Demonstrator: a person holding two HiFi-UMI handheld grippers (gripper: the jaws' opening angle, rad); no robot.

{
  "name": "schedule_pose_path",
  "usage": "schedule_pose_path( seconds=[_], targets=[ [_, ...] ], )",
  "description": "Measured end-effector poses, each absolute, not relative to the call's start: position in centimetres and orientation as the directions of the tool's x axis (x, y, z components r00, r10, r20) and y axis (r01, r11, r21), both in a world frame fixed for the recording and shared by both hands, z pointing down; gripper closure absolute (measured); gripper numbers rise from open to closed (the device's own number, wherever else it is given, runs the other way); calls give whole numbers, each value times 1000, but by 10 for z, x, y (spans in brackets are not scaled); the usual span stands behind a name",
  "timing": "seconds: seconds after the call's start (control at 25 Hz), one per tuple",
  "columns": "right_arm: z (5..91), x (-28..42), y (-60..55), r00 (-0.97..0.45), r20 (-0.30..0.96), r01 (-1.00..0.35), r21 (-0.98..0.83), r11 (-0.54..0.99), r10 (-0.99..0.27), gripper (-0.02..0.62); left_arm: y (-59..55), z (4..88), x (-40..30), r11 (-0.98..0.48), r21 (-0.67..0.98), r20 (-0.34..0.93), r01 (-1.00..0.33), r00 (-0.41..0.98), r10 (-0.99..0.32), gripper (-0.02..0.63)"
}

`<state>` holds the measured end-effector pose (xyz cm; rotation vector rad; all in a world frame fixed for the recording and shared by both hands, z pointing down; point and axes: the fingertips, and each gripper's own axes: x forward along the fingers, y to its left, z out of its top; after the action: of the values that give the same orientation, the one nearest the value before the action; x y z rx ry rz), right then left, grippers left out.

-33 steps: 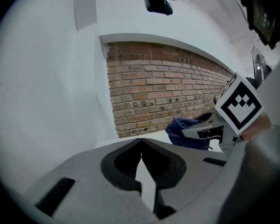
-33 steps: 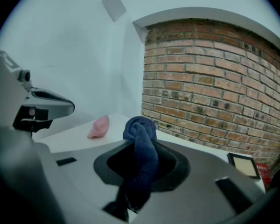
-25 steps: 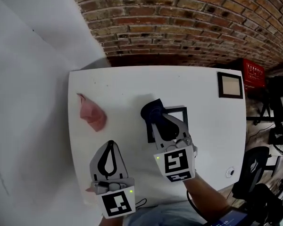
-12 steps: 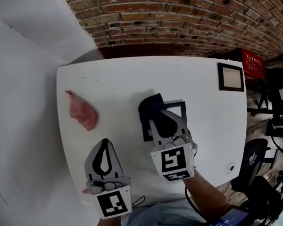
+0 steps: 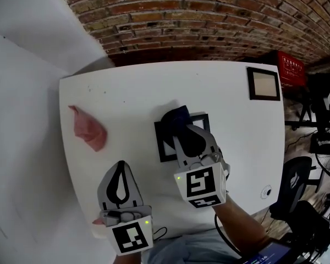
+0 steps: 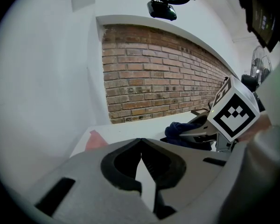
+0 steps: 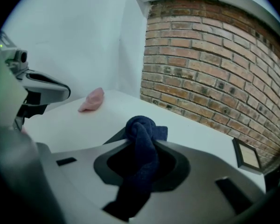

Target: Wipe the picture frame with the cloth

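A black picture frame (image 5: pixel 166 147) lies flat on the white table (image 5: pixel 225 114), mostly covered by my right gripper (image 5: pixel 182 128). That gripper is shut on a dark blue cloth (image 5: pixel 175 119) (image 7: pixel 143 146), whose bunched end rests on the frame's upper left part. The cloth also shows in the left gripper view (image 6: pixel 181 130). My left gripper (image 5: pixel 120 168) (image 6: pixel 141 143) hovers near the table's front left, shut, with nothing between its fingers.
A pink cloth (image 5: pixel 88 128) (image 7: pixel 92 100) (image 6: pixel 96 140) lies at the table's left side. A second small frame (image 5: pixel 263 83) (image 7: pixel 248 157) sits at the far right corner. A brick wall stands behind the table; a red box (image 5: pixel 290 69) and chairs are to the right.
The right gripper with the blue cloth has slid a little left over the frame. The left gripper stays where it was. The head view has shifted slightly.
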<state>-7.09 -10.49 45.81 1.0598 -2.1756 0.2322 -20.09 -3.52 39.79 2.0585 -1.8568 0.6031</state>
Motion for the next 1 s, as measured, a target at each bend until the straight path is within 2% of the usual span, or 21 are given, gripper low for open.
schedule_pose_path(
  seconds=[1.0],
  targets=[
    [458,-30,-111,-352,672,-800,146,583,-651,512,-38,394,-177,-168,-55,494,-984,120,-861,597]
  ],
)
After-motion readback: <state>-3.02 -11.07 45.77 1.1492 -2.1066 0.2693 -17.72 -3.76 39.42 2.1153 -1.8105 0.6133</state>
